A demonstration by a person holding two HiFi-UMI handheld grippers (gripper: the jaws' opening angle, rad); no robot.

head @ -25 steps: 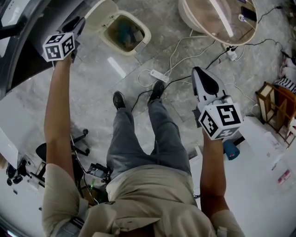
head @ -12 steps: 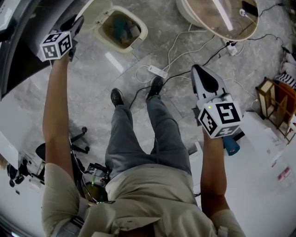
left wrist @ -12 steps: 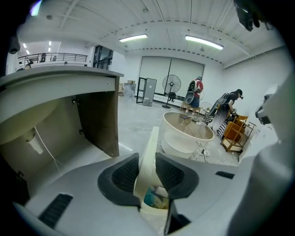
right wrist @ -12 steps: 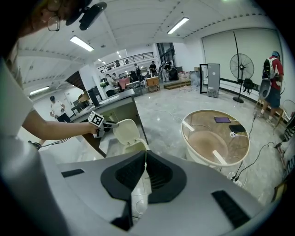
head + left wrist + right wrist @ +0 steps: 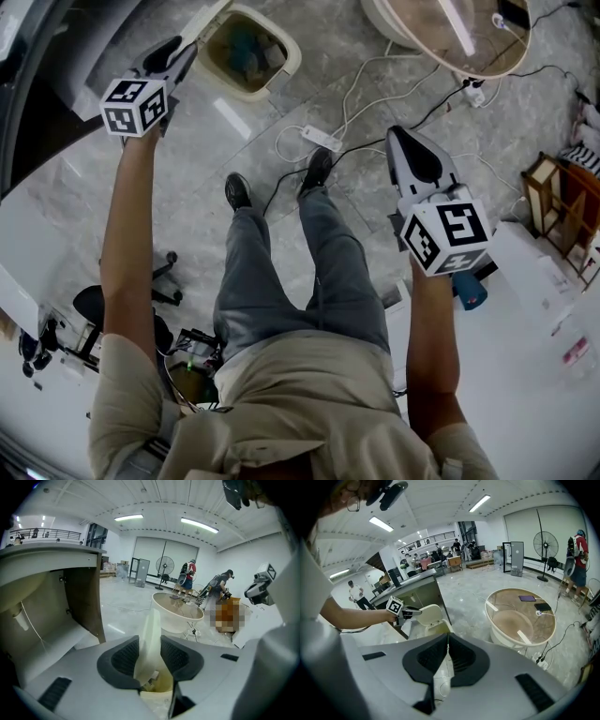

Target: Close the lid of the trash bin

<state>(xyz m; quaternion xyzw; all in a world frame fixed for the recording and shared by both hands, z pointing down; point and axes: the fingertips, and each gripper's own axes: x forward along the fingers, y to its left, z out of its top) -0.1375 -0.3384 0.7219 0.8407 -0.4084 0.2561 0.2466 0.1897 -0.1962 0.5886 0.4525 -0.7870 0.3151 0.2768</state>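
Leftmost, the left gripper (image 5: 176,54) has slid in toward the trash bin (image 5: 281,82) since a second ago, when it hung farther off to the side, and its jaws have just been opening. They stand apart now, with the thin cream edge of the lid (image 5: 151,634) rising upright between the ribbed pads (image 5: 123,658). The pads are not squeezing it. The lid is still raised, tilted back from the bin's rear edge, and the bin's mouth is uncovered, with some rubbish showing inside. The bin stands on the pale marble floor (image 5: 187,169) at the top of the head view, beside a dark counter panel (image 5: 82,599).

Moving right, the person's two dark shoes (image 5: 240,195) point toward the bin, and a white power strip (image 5: 322,139) with looping cables lies on the floor just past them.

Further right, the right gripper (image 5: 401,141) hangs well apart from the bin, aimed downward over the floor. Its jaws are closed together with nothing between them.

Beyond it, at the top right, sits a round table (image 5: 441,70) with a pale rim, and a wooden rack (image 5: 553,211) stands at the far right edge
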